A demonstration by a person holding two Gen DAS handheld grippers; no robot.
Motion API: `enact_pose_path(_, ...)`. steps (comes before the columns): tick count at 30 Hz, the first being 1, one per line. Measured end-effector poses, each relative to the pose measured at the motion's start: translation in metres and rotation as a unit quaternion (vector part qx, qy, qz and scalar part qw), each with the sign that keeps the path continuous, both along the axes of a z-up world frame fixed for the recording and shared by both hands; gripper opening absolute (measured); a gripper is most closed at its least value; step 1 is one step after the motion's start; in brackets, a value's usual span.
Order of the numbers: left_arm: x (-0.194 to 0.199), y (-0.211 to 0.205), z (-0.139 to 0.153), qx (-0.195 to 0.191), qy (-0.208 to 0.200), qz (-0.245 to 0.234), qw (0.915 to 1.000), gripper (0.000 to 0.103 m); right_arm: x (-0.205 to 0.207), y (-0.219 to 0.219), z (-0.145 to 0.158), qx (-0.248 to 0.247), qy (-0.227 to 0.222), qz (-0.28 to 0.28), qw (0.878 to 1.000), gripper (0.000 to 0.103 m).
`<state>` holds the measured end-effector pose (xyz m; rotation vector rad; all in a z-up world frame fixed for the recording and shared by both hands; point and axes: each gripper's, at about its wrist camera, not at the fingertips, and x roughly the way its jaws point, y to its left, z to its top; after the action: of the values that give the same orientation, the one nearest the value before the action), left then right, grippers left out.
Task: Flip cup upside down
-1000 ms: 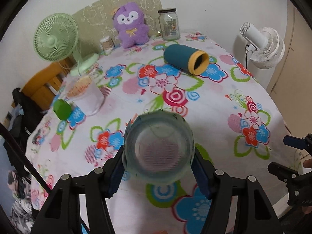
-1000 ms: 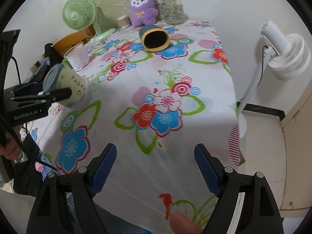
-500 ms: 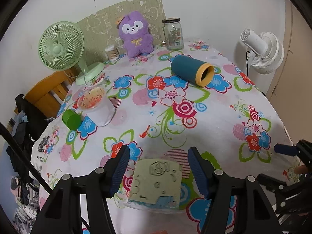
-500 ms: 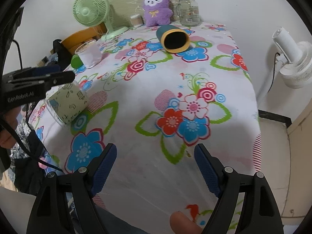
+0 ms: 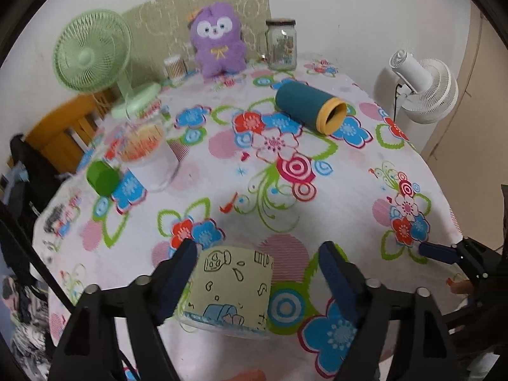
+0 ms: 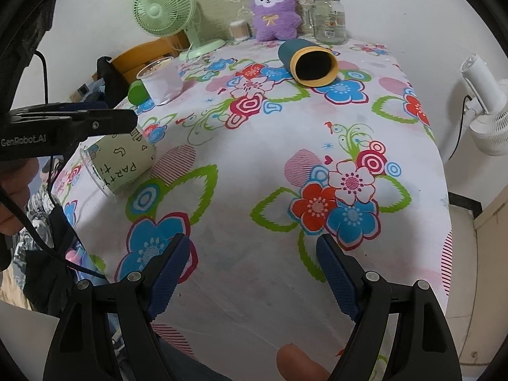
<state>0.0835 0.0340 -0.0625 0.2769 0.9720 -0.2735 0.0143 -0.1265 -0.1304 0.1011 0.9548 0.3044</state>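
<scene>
Cup [image 5: 233, 289] rests rim-down between left gripper [image 5: 257, 273], jaws apart, not touching; careless withdrawal could topple it. Right gripper [image 6: 254, 270] w/ jaws apart, empty.

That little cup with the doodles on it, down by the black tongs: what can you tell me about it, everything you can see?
The cup is clear plastic wrapped in a pale green sleeve with black doodles, a blue drawing and the word "PARTY". It stands mouth down on the flowered tablecloth near the table's front edge, its wider clear rim lowest and its narrower base on top. The left gripper is open around it, blue pads on either side; from these views I cannot tell whether a pad touches it.
</scene>
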Motion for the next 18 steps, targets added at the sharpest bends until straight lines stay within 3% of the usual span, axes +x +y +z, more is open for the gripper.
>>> enact_pose_path(4, -0.001, 0.002, -0.003, 0.009, 0.002, -0.002, 1.0000, 0.092, 0.001, 0.002, -0.002, 0.000, 0.003, 0.000, 1.000, 0.084)
enact_pose_path(11, 0.008, 0.028, -0.016, 0.013, 0.014, 0.015, 0.9997, 0.093, 0.005, 0.006, -0.002, 0.000, 0.004, 0.002, 1.000, 0.084)
enact_pose_path(14, 0.020, 0.040, -0.016, 0.006, 0.036, 0.014, 0.9992, 0.093, 0.008, 0.011, -0.001, -0.002, 0.004, 0.007, 1.000, 0.084)
enact_pose_path(18, 0.034, 0.035, -0.013, -0.011, 0.089, -0.036, 0.9953, 0.093, 0.013, 0.015, 0.000, 0.000, 0.005, 0.008, 1.000, 0.084)
